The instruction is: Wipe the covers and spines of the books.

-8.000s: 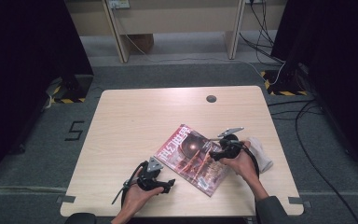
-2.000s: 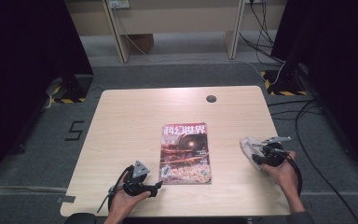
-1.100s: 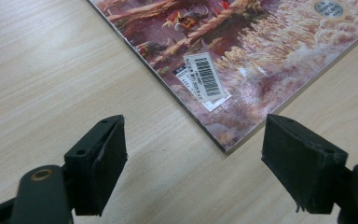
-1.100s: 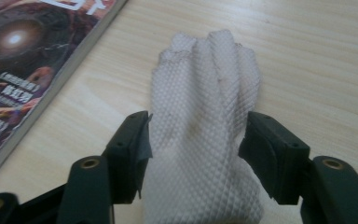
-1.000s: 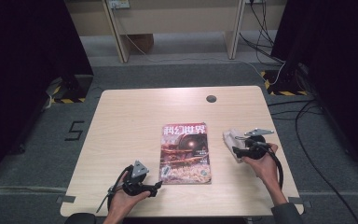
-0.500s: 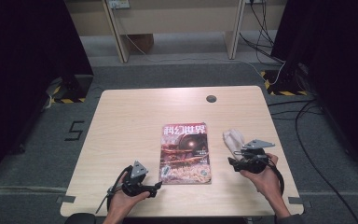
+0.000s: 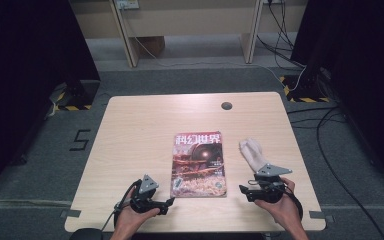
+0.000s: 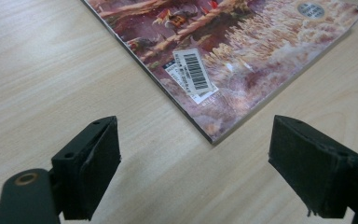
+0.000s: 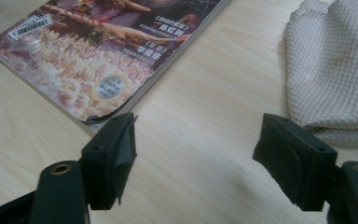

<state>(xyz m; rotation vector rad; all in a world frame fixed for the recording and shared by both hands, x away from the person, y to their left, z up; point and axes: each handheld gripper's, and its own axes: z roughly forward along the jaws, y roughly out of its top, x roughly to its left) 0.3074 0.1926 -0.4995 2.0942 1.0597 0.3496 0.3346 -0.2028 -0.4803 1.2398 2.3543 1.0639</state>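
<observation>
A magazine (image 7: 198, 164) with a red-brown cover lies flat and square in the middle of the wooden table (image 7: 145, 130). My left gripper (image 7: 166, 205) rests near the front edge, just left of the magazine's near corner. In the left gripper view its jaws stand wide open around that corner (image 8: 242, 60), with nothing between them (image 8: 205, 172). A white textured cloth (image 7: 252, 154) lies folded to the right of the magazine. My right gripper (image 7: 243, 192) sits in front of the cloth, open and empty (image 9: 200, 158), with the magazine (image 9: 102, 56) ahead to its left and the cloth (image 9: 335, 79) ahead to its right.
A dark round grommet (image 7: 226, 106) sits near the table's far edge. Bare wood spans the left and far parts of the table. Cables (image 7: 330, 130) trail on the floor at the right, and desk legs (image 7: 125, 35) stand beyond the table.
The magazine, tilted eight seconds ago, now lies straight. My right gripper brought the cloth leftward, let it go and drew back toward the front edge. The left gripper has barely moved.
</observation>
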